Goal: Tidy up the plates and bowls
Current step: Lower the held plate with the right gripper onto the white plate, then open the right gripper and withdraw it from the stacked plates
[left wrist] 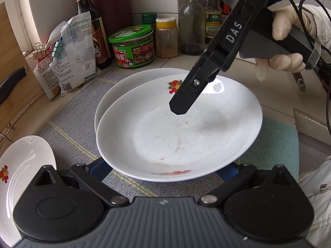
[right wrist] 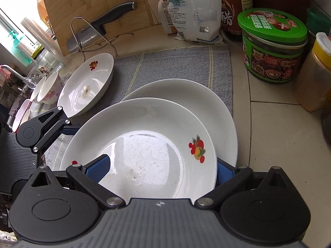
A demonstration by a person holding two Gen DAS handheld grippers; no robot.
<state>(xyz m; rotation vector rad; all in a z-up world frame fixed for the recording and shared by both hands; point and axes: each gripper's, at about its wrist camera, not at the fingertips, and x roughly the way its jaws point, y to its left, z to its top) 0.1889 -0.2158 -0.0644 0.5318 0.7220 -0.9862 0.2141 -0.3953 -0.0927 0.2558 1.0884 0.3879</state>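
Observation:
A white plate with a fruit print (left wrist: 178, 136) (right wrist: 144, 150) lies on top of a second white plate (left wrist: 124, 84) (right wrist: 198, 101), offset from it, on a grey mat (left wrist: 78, 111) (right wrist: 175, 66). My left gripper (left wrist: 165, 171) sits at the top plate's near rim; its blue pads (left wrist: 99, 168) are wide apart under the rim. My right gripper (right wrist: 157, 171) has its blue pads (right wrist: 99, 168) on either side of the top plate's rim; in the left wrist view its finger (left wrist: 184, 99) hangs over the plate's far side. A third fruit-print plate (left wrist: 22, 177) (right wrist: 86, 82) lies to the left.
Jars and bottles stand behind the plates: a green-lidded jar (left wrist: 132, 45) (right wrist: 273, 43), a yellow-lidded spice jar (left wrist: 166, 37), a dark sauce bottle (left wrist: 91, 20), a clipped bag (left wrist: 70, 51). Small bowls (right wrist: 47, 88), a cutting board and a knife (right wrist: 99, 29) are at the left. A teal cloth (left wrist: 275, 146) lies right.

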